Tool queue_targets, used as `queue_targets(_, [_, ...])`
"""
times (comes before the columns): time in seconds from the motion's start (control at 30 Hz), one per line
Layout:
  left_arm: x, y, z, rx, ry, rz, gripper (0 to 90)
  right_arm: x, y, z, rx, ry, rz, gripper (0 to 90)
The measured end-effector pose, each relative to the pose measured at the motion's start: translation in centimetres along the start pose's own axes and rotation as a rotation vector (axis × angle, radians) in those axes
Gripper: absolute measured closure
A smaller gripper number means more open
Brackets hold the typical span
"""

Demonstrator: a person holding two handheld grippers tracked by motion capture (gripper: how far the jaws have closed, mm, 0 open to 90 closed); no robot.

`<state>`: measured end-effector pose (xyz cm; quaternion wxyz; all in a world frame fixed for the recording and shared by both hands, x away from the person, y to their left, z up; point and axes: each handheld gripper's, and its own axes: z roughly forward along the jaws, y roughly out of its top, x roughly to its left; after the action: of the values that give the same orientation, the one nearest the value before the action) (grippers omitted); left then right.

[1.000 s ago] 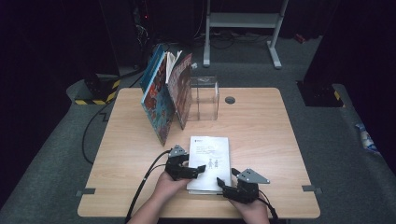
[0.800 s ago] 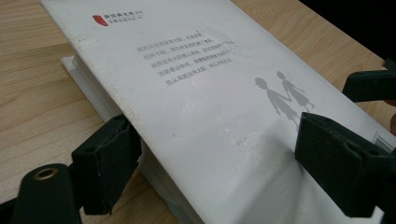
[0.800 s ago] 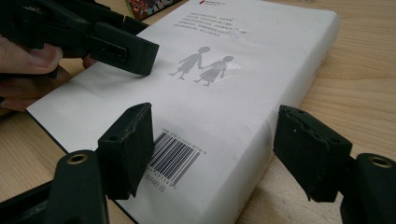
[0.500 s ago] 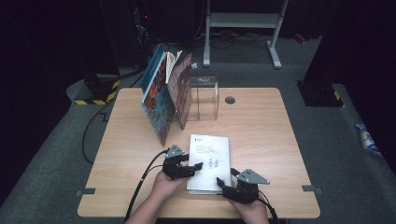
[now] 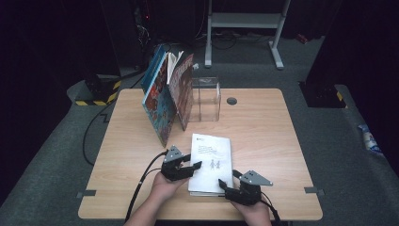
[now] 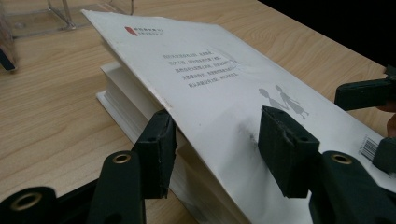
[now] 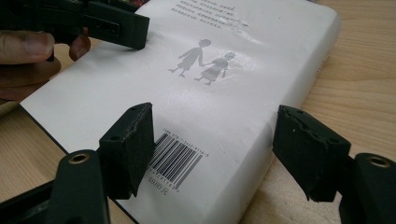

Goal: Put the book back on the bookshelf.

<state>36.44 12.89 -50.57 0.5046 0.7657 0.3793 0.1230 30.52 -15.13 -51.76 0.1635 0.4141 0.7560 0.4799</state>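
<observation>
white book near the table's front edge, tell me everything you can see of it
The white book is a thick paperback lying flat on the wooden table, back cover up: grey print, two small hand-in-hand figures and a barcode near its front corner. Its cover is lifted along the left edge, baring the white page block. The left hand-held gripper straddles that raised cover, jaws having just been closing; the right hand-held gripper spans the barcode corner.

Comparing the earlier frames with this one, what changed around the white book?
The left gripper has just been closing its jaws, one under and one over the raised cover edge of the white paperback book. The right gripper straddles the book's near corner as before; the upright picture books are unchanged.
</observation>
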Motion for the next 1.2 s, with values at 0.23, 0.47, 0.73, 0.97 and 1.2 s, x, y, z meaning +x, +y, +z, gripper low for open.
queue_targets(0.23, [-0.6,0.1,-0.5,-0.027,0.014,0.048,47.7,-0.1,0.0,-0.2,-0.002,0.008,0.000,28.6])
queue_targets(0.47, [-1.0,0.0,-0.8,-0.045,0.031,0.085,47.9,0.0,0.1,-0.2,-0.007,0.011,0.004,28.7])
queue_targets(0.73, [-1.2,0.0,-1.0,-0.065,0.025,0.116,48.2,-0.2,0.1,-0.3,-0.010,0.008,0.005,28.9])
queue_targets(0.97, [-1.6,0.1,-1.3,-0.087,0.029,0.161,48.3,-1.0,0.6,0.0,0.001,0.015,0.043,28.6])
queue_targets(1.2, [-1.9,0.1,-1.7,-0.119,0.031,0.201,48.5,-2.4,1.5,0.9,0.030,0.047,0.099,26.1])
